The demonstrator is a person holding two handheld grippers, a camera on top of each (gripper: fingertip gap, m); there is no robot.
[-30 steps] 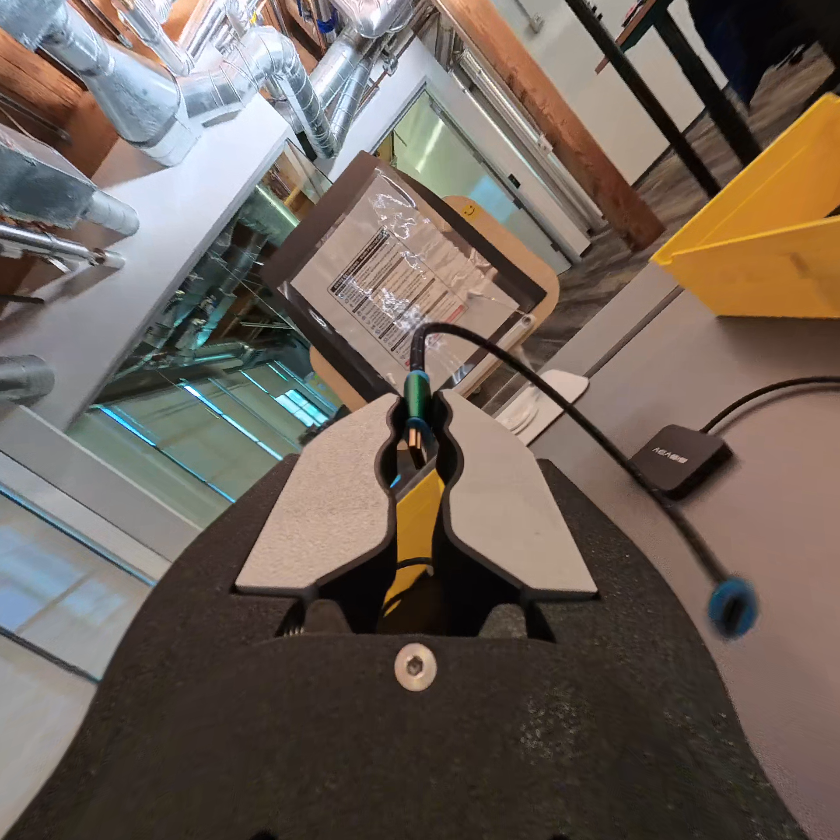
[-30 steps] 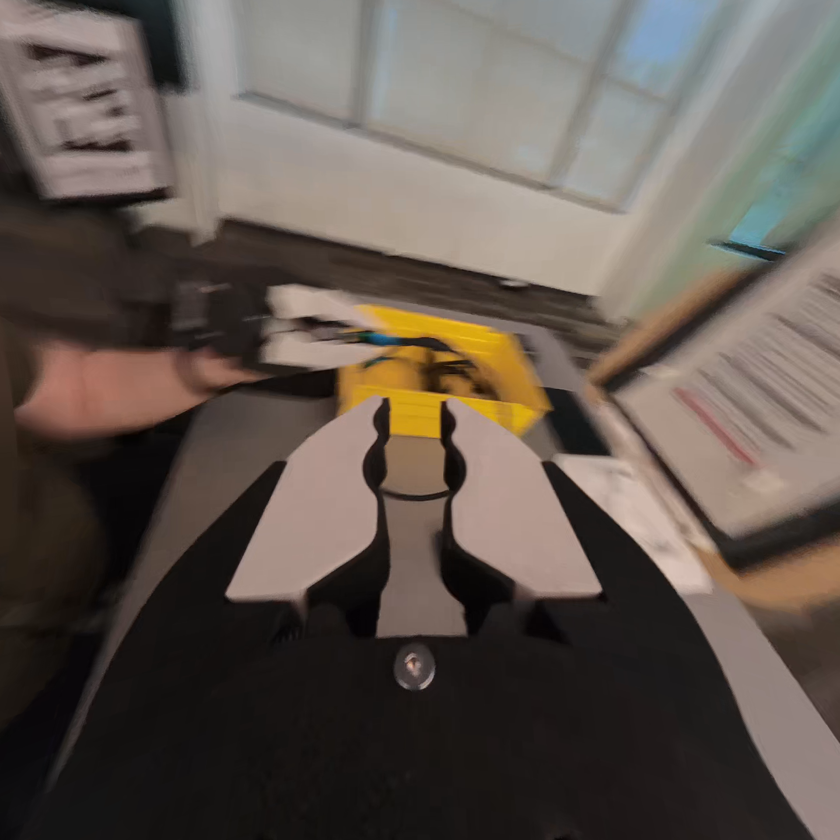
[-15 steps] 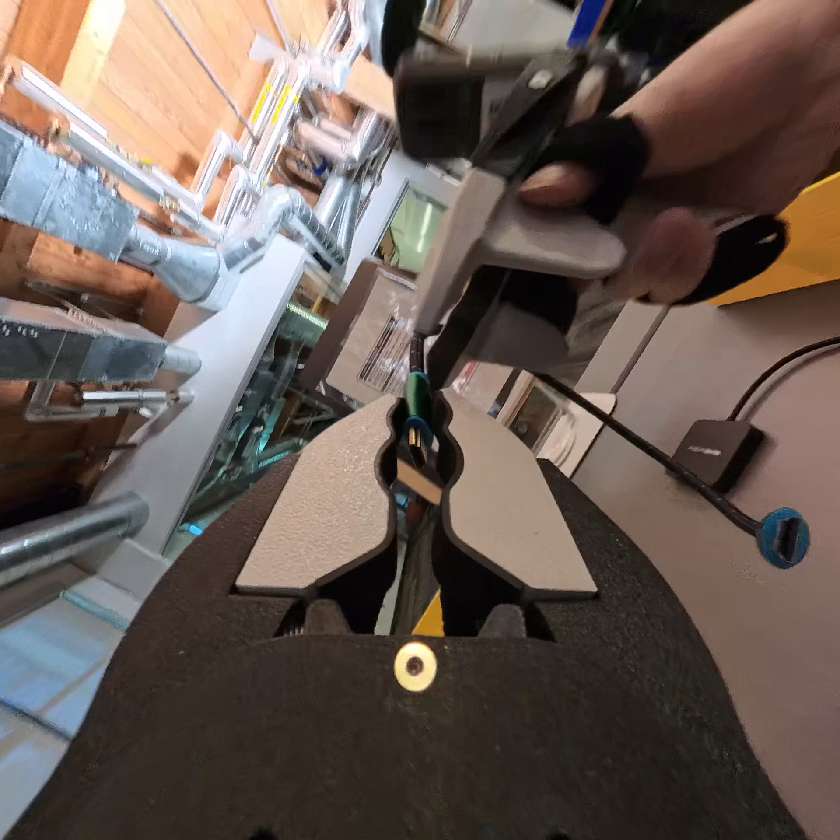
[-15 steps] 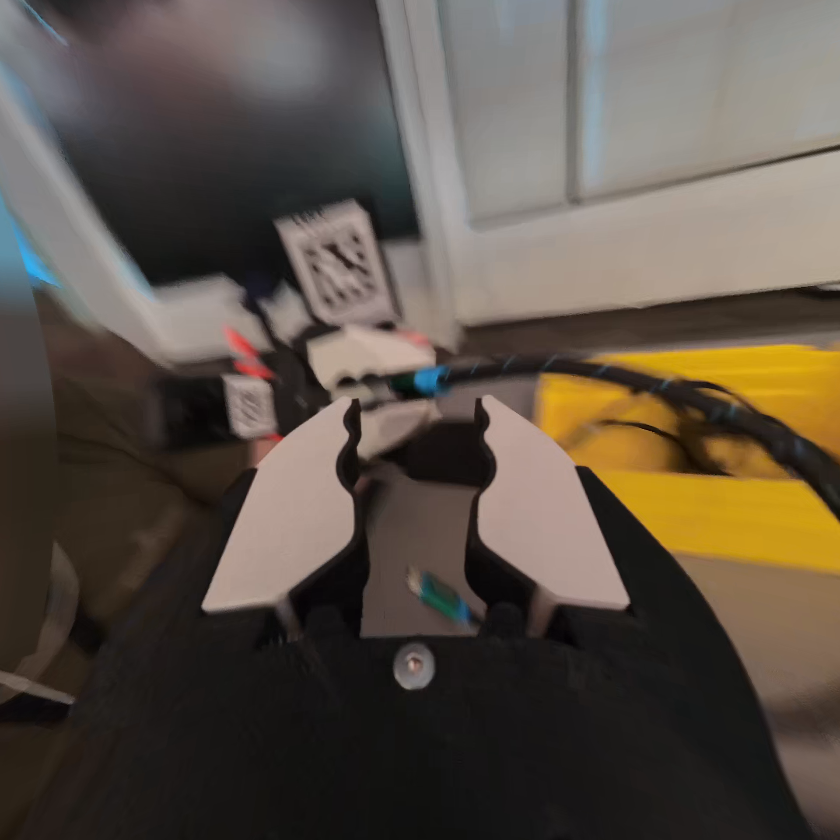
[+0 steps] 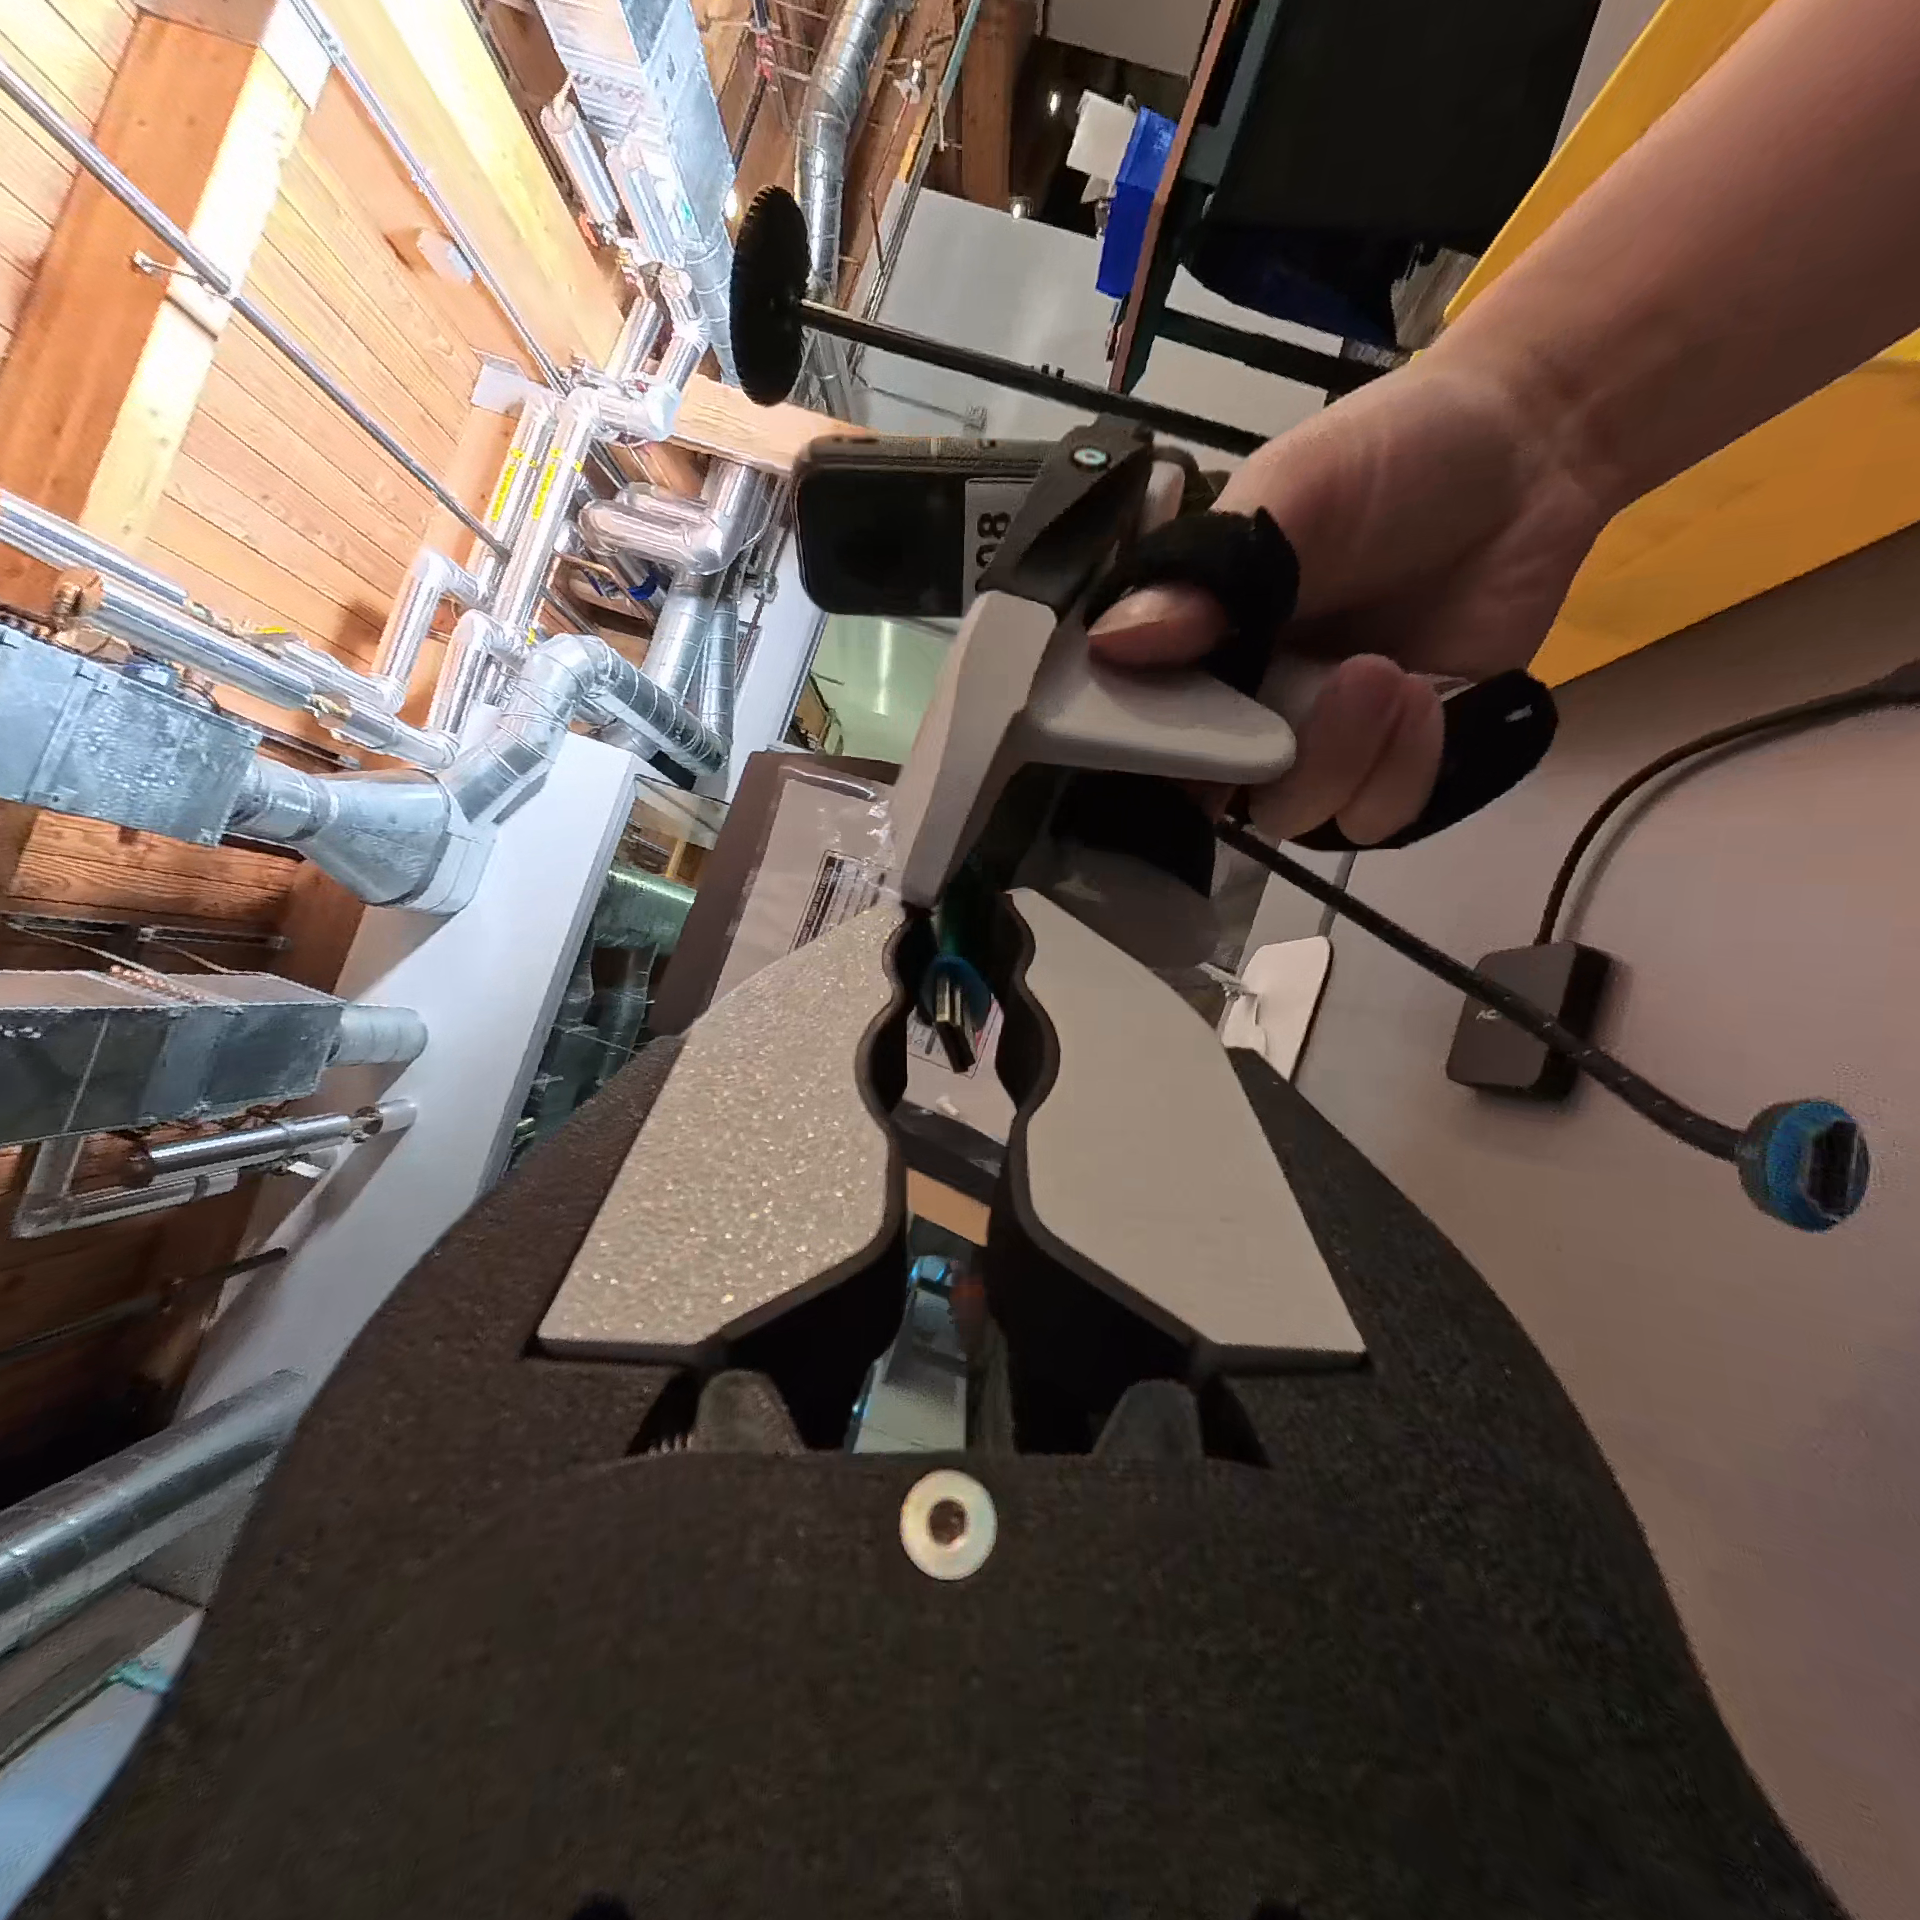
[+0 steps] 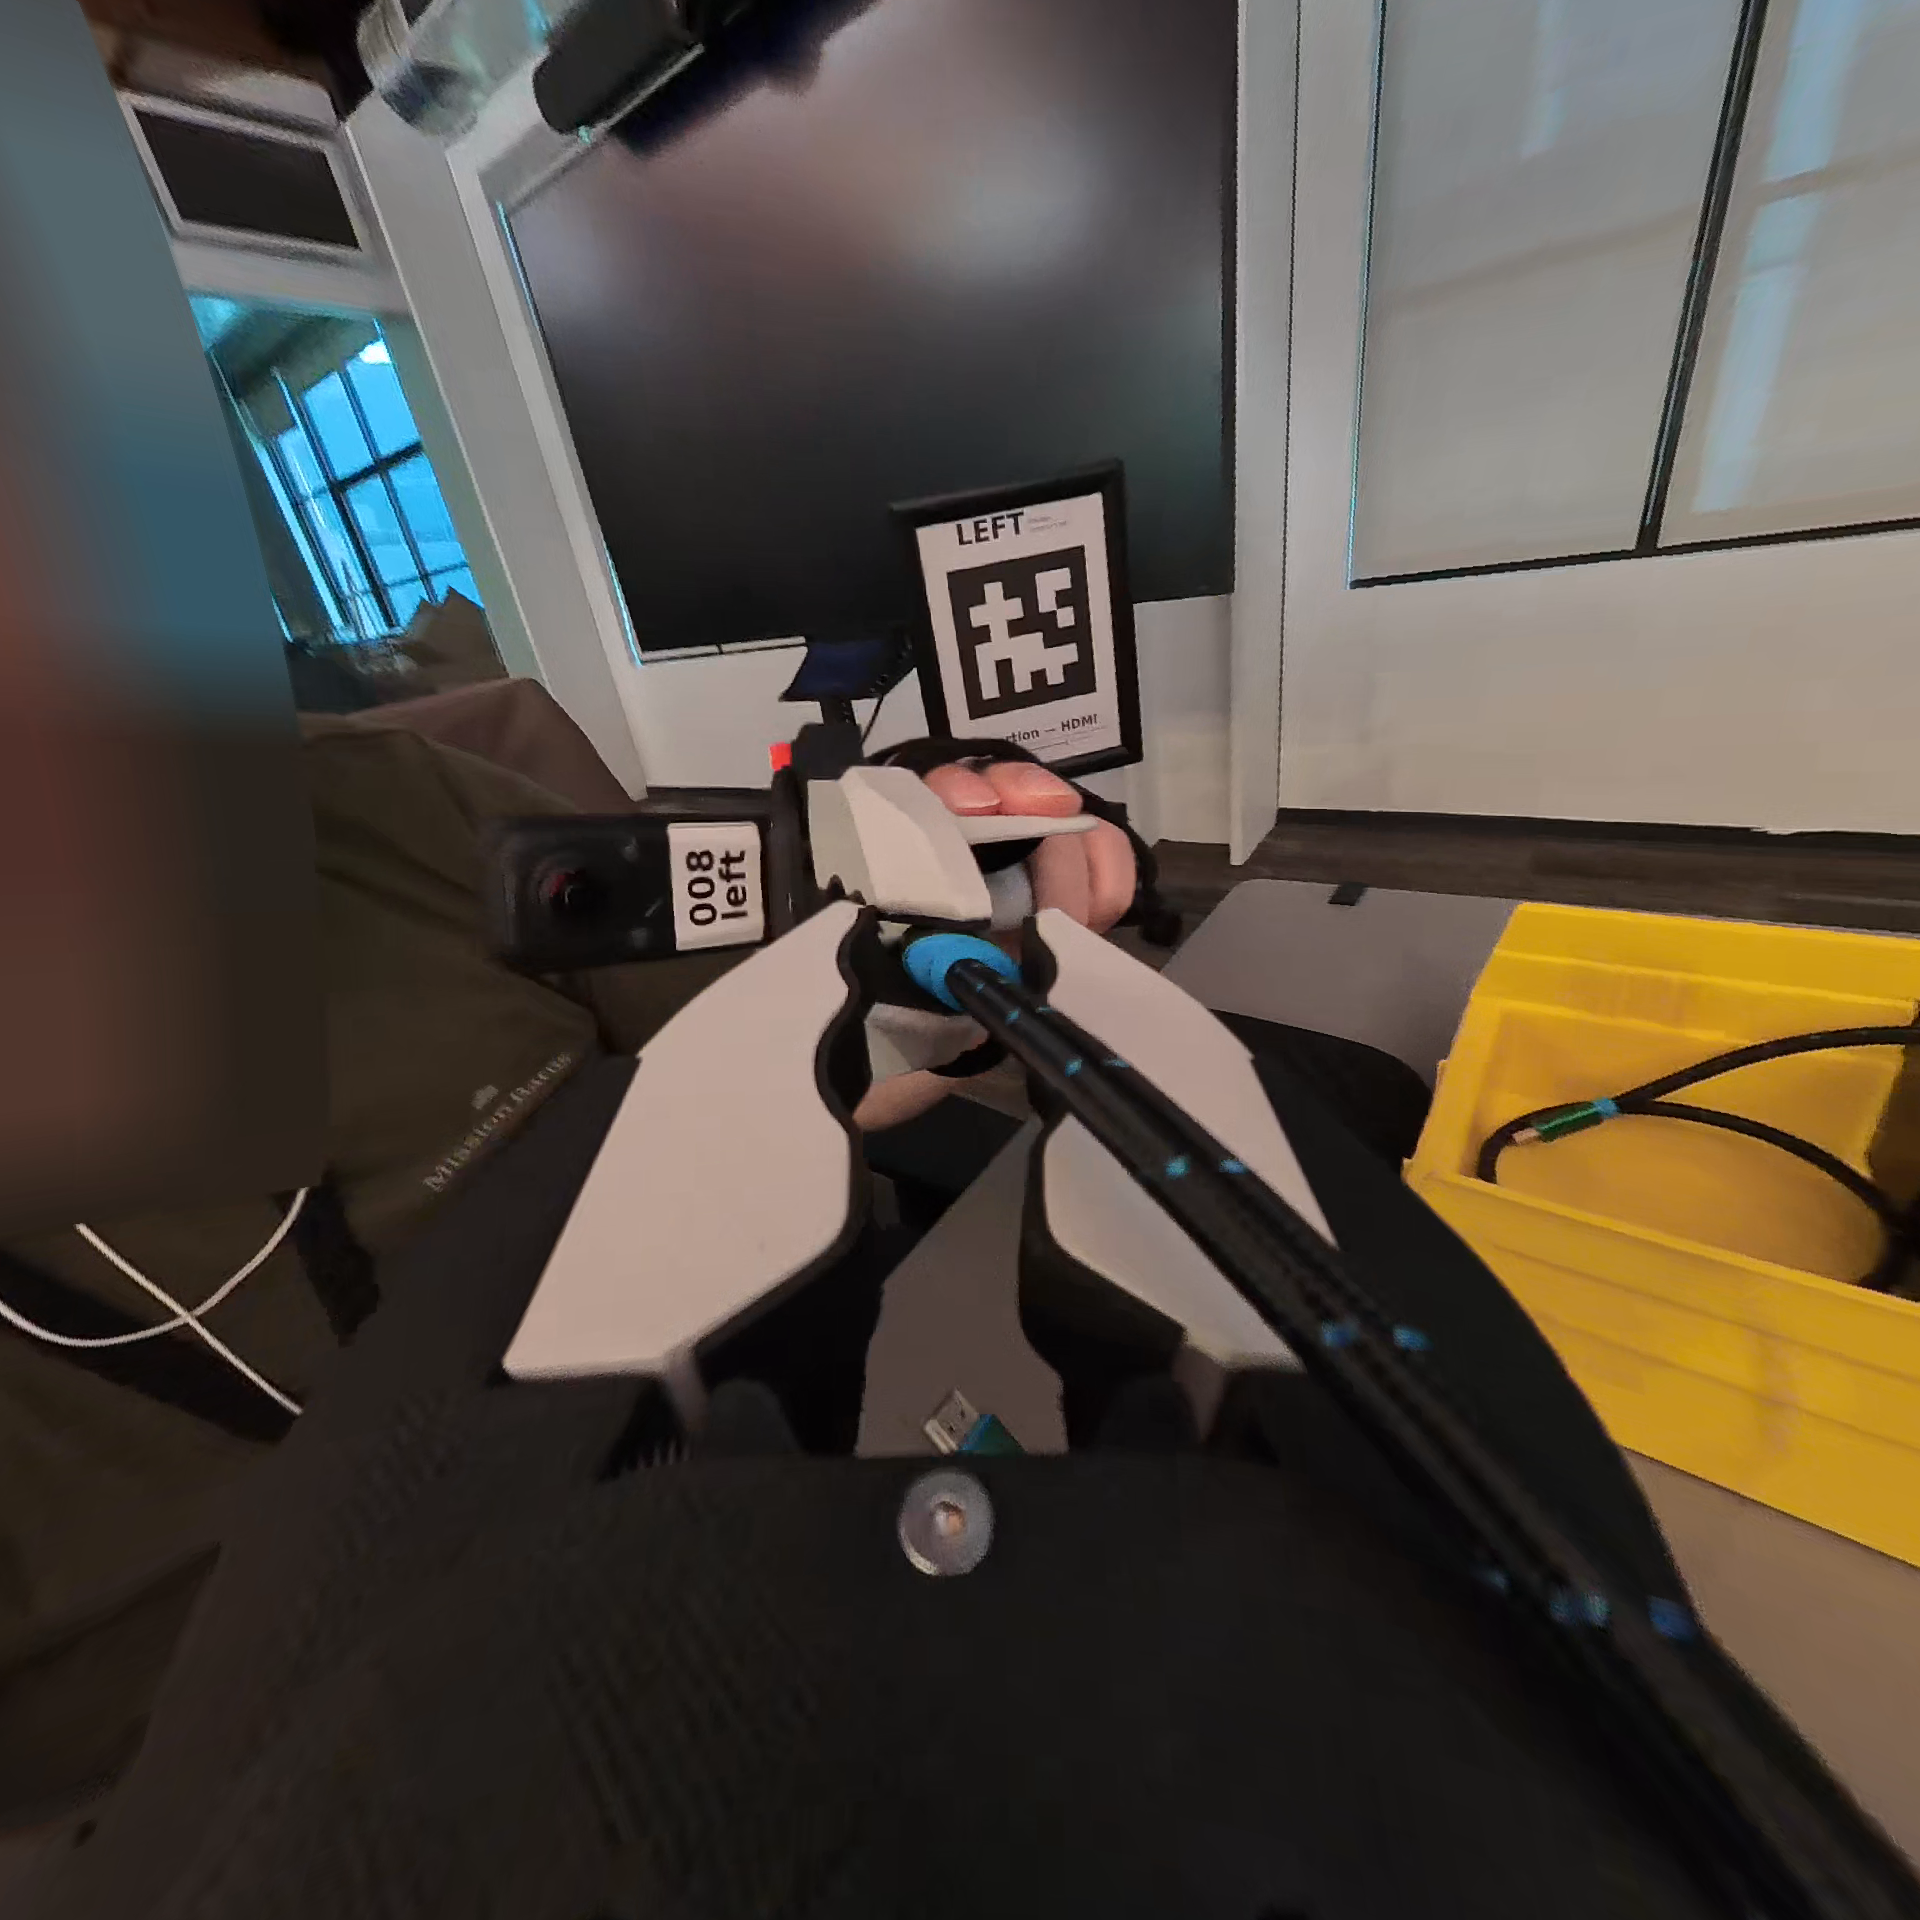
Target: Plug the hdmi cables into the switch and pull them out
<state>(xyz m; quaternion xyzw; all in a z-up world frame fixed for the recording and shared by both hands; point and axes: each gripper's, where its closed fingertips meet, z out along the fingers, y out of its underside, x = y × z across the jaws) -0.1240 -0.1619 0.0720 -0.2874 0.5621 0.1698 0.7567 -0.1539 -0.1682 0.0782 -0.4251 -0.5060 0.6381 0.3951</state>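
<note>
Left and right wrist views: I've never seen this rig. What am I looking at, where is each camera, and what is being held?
A person holds a hand-squeezed two-finger claw in each hand, and a camera on each looks out along its fingers. In the left wrist view, the left claw appears to grip an HDMI plug, and the person's other hand holds the second claw right at it. On the grey table lie the black switch and a cable's blue-collared end. In the right wrist view, the right claw stands open around the plug's cable, facing the left one. A yellow bin beside it holds another cable.
</note>
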